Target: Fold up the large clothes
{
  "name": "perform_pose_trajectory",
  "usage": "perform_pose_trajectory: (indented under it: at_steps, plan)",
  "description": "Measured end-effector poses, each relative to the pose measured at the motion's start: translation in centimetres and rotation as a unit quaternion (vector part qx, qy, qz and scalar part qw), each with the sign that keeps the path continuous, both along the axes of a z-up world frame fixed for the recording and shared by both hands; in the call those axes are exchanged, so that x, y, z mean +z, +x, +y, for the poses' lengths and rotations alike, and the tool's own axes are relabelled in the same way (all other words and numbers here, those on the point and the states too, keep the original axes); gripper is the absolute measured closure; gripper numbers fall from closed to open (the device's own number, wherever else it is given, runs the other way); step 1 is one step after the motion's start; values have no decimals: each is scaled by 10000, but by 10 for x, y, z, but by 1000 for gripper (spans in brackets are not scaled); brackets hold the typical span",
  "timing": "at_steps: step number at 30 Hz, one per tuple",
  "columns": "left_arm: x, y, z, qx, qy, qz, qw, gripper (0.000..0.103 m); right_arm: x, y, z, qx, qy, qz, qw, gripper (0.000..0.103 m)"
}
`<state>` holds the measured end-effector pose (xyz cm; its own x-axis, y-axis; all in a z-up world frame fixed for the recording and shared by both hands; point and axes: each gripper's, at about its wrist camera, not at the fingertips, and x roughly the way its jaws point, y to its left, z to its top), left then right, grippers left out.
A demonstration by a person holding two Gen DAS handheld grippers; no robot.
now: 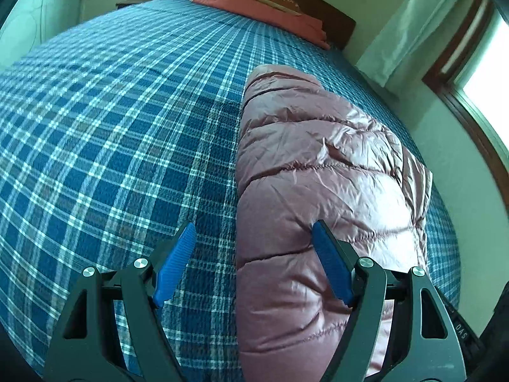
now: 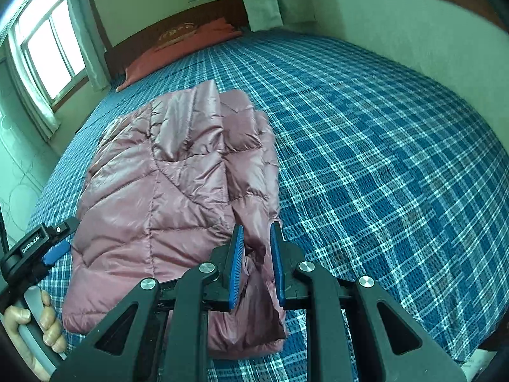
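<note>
A pink quilted puffer jacket [image 1: 318,172] lies folded lengthwise on the blue plaid bed cover [image 1: 111,111]. My left gripper [image 1: 253,229] is open, hovering over the jacket's left edge, one blue pad over the cover and one over the jacket. In the right wrist view the jacket [image 2: 165,184] lies at the left of the bed cover [image 2: 381,159]. My right gripper [image 2: 257,229] is closed narrowly on a fold of the jacket's near right edge. The left gripper [image 2: 47,248] shows at the lower left, held in a hand.
A red pillow [image 1: 270,9] lies at the dark headboard [image 2: 178,22]. Curtains [image 1: 410,28] and a window [image 2: 51,47] stand beside the bed. The wall runs along the bed's far side [image 2: 413,38].
</note>
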<state>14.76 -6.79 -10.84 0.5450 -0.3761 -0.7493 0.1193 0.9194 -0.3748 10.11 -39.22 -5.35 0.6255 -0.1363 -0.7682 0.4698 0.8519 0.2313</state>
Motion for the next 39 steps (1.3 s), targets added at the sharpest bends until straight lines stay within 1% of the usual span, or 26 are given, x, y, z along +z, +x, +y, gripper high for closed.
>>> perform_pose_trajectory:
  at_steps: [2, 4, 5, 6, 8, 10, 11, 12, 13, 14, 15, 18, 19, 20, 21, 22, 23, 24, 25, 26, 28, 30, 33, 36, 38, 39]
  plan:
    - [0, 4, 1, 155, -13, 52, 9999, 28, 7, 9, -1, -24, -54, -85, 9999, 85]
    - [2, 10, 3, 397, -47, 123, 9991, 28, 16, 21, -2, -28, -89, -195, 9998, 85]
    - [2, 15, 6, 558, -123, 190, 9982, 28, 21, 31, -2, -19, -104, -258, 9996, 84]
    - [2, 19, 7, 639, -184, 242, 9975, 28, 25, 41, -3, 17, -107, -303, 9995, 80]
    - [3, 28, 5, 702, -292, 327, 9966, 28, 27, 59, -3, 100, -135, -386, 9991, 32]
    - [1, 34, -1, 691, -207, 320, 9969, 28, 19, 74, -2, 237, -152, -279, 9992, 32]
    - [-3, 38, -6, 658, -75, 328, 9973, 28, 6, 86, -1, 403, -136, -55, 9991, 43]
    - [-8, 40, -10, 608, 22, 368, 9975, 28, -4, 93, -1, 454, -93, 112, 9989, 56]
    - [-13, 42, -13, 556, 56, 412, 9976, 28, -16, 98, -2, 502, 25, 258, 9984, 62]
    - [-17, 43, -14, 502, 33, 452, 9977, 27, -27, 101, -3, 504, 105, 343, 9981, 62]
    - [-18, 44, -13, 491, 3, 467, 9977, 27, -25, 100, -3, 522, 89, 333, 9980, 62]
    - [-9, 48, -8, 473, -178, 397, 9979, 27, -3, 98, -8, 542, -14, 44, 9985, 61]
    - [-7, 50, -7, 481, -239, 366, 9979, 27, 3, 100, -11, 522, -19, -59, 9986, 56]
    - [-6, 55, -6, 495, -290, 348, 9977, 26, 10, 105, -19, 501, 19, -209, 9985, 42]
    - [-7, 61, -7, 511, -295, 374, 9976, 25, 13, 110, -22, 477, 34, -286, 9984, 38]
    - [-8, 65, -8, 535, -304, 424, 9972, 25, 13, 115, -27, 444, 28, -319, 9985, 38]
    - [-11, 71, -9, 573, -346, 503, 9965, 25, 11, 124, -31, 425, -23, -257, 9988, 39]
    - [-14, 75, -11, 596, -367, 549, 9960, 25, 5, 127, -30, 408, -75, -159, 9990, 44]
    - [-17, 78, -13, 609, -353, 585, 9958, 24, -2, 133, -32, 403, -88, -10, 9992, 57]
    - [-22, 82, -17, 601, -286, 644, 9957, 22, -16, 141, -35, 391, -18, 216, 9990, 59]
    - [-31, 86, -21, 593, -234, 786, 9949, 19, -32, 150, -35, 368, 41, 371, 9986, 59]
    - [-40, 91, -22, 636, -413, 997, 9921, 18, -43, 151, -35, 286, 58, 357, 9989, 59]
    - [-39, 91, -23, 640, -374, 1005, 9922, 18, -42, 146, -35, 244, 152, 261, 9992, 59]
    - [-30, 86, -17, 606, -451, 933, 9928, 18, -33, 130, -43, 205, 343, 50, 9992, 52]
    - [-23, 80, -8, 607, -589, 839, 9929, 18, -30, 116, -54, 165, 534, -88, 9984, 37]
    - [-21, 76, -5, 585, -666, 807, 9928, 18, -29, 109, -58, 174, 653, -136, 9976, 34]
